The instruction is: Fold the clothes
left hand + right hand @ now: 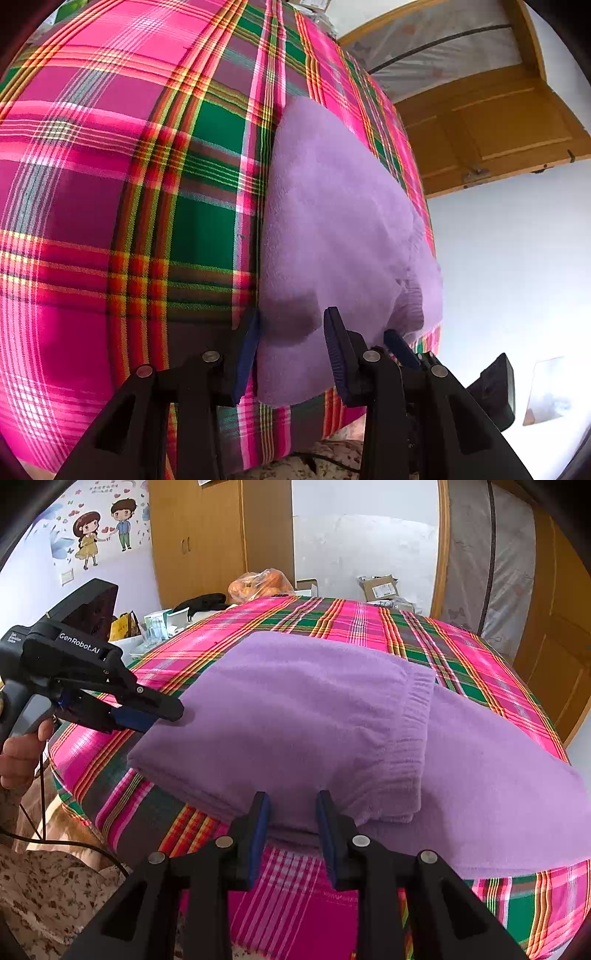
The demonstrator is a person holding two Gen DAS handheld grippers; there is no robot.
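Only the right wrist view shows the fleecy purple garment (314,716) folded on the plaid-covered table (369,624); left gripper (162,716) presses its corner, fingers look closed; right gripper (291,812) fingers parted at its near edge.

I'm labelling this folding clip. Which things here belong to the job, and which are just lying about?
Job:
purple garment
left gripper
right gripper
plaid cloth beneath

Lying about:
orange bag
cardboard box
black item

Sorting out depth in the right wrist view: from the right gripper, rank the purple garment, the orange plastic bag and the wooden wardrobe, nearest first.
1. Purple garment: right at the right gripper, on the plaid cloth.
2. Orange plastic bag: past the cloth's far edge, centre-left.
3. Wooden wardrobe: behind the bag, against the back wall.
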